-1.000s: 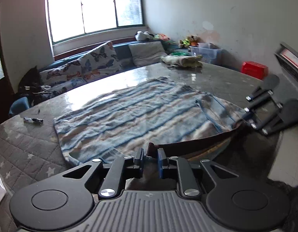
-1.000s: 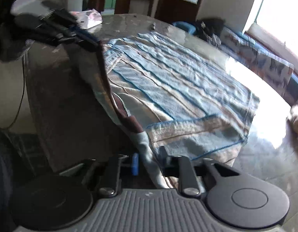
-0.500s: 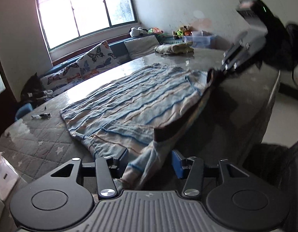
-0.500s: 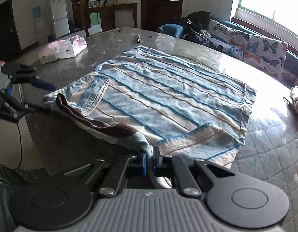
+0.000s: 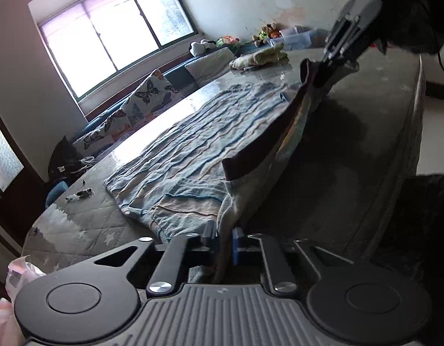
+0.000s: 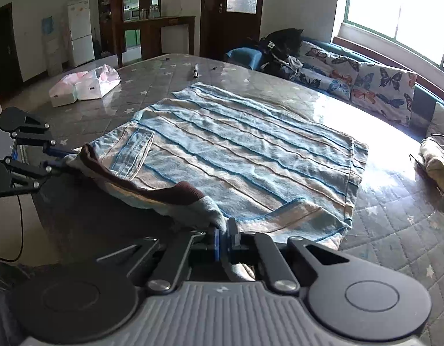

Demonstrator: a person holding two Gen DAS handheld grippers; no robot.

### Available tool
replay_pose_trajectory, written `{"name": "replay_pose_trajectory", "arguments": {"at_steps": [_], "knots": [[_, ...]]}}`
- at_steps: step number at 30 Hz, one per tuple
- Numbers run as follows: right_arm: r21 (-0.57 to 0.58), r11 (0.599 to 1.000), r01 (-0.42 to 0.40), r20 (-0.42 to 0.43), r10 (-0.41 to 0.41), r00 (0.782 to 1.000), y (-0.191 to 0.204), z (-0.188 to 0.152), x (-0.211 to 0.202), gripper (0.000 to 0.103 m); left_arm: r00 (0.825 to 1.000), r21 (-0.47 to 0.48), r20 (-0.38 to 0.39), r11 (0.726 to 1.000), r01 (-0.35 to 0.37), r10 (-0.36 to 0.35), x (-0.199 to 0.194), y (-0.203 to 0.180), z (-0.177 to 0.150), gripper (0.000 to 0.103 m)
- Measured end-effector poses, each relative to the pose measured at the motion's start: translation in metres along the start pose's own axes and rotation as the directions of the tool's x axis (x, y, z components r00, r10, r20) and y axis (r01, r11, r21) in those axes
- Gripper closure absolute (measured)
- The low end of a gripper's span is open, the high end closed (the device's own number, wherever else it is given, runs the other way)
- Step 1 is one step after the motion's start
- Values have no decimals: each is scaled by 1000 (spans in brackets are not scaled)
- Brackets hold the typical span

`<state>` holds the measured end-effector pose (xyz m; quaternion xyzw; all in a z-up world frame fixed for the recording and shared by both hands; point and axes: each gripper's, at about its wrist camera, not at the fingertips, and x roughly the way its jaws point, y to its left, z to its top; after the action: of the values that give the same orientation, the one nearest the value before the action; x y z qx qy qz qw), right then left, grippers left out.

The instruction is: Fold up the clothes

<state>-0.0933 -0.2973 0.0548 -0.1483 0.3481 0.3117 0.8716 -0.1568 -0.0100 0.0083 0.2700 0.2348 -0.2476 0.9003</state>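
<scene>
Two grippers, left gripper and right gripper, each clamp narrow jaws on the striped garment at lower centre.

Daylight enters through the large multi-pane window, which is overexposed to white in both views. A strong glare band lies across the glossy grey quilted table, washing out its surface near the window. A deep shadow falls under the lifted edge of the blue striped cloth. Fisheye distortion bends walls and frames at the edges; corners vignette black. Focus is generally sharp.
</scene>
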Motion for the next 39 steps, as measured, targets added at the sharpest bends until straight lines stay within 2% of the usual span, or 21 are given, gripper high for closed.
{"name": "replay_pose_trajectory", "arguments": {"at_steps": [5,10,15,22,30,33,39], "knots": [[1,1000,-2,31,2,1000,-1,-3,-11,100,999,-54,33,998,27,-26,-17,7,6,97],[-12,999,-44,47,45,998,-2,-8,-38,100,998,-79,51,996,46,-42,-52,9,15,97],[-41,995,-86,36,88,995,9,-10,-57,100,998,-129,60,991,25,-18,-65,19,21,96],[-44,997,-62,55,65,996,-7,22,-46,100,996,-191,86,981,-20,37,-38,53,42,96],[-58,997,-52,65,56,996,-49,85,-11,100,995,-231,74,972,-50,68,20,114,80,96],[-54,997,-51,48,54,997,-70,113,13,100,997,-235,42,971,-51,63,52,135,91,96],[-24,999,-30,-17,30,999,-99,143,75,100,999,-240,-47,970,-38,27,122,165,98,96]]}}
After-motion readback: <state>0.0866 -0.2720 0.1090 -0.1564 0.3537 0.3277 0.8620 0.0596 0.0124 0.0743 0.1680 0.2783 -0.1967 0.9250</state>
